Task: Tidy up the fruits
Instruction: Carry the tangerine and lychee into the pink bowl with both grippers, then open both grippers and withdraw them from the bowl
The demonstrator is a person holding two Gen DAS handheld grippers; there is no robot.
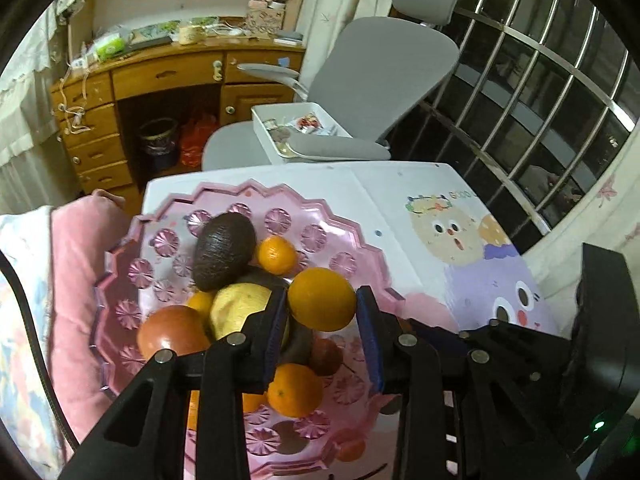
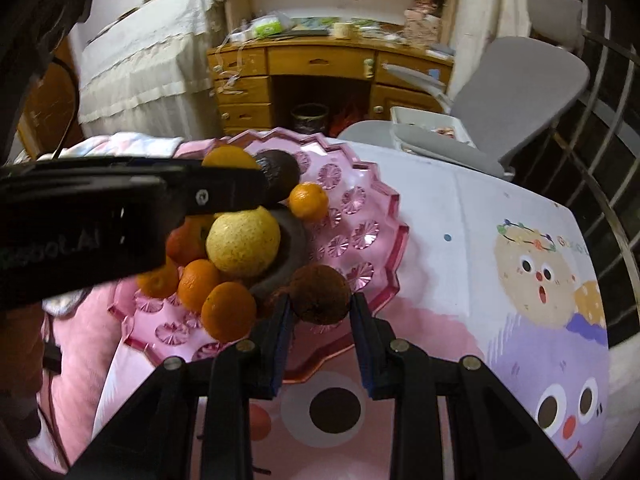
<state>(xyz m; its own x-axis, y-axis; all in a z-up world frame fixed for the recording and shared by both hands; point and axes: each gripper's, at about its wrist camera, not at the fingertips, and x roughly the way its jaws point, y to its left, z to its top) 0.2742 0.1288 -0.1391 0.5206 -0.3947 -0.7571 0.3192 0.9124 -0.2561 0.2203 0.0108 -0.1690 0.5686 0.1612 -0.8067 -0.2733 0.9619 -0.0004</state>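
A pink scalloped plate [image 1: 120, 248] [image 2: 384, 216] on the cartoon-print table carries a pile of fruit. In it lie a dark avocado [image 1: 224, 254], a yellow fruit [image 1: 240, 308] [image 2: 243, 242], a reddish fruit [image 1: 172, 332] and several small oranges [image 1: 276, 254] [image 2: 228, 312]. My left gripper [image 1: 322, 296] is shut on a larger orange [image 1: 322, 302] just above the pile. My right gripper [image 2: 320, 300] is shut on a rough brown round fruit [image 2: 320, 294] over the plate's near rim. The left gripper's black body [image 2: 120, 208] crosses the right wrist view and hides part of the pile.
The table cover [image 1: 460, 240] lies bare to the right of the plate. A pink cushion [image 1: 76, 264] adjoins the plate's left side. Behind the table stand a grey office chair [image 1: 384, 68] with a white tray [image 1: 296, 124] on its seat, a wooden desk [image 1: 160, 76] and window bars [image 1: 540, 80].
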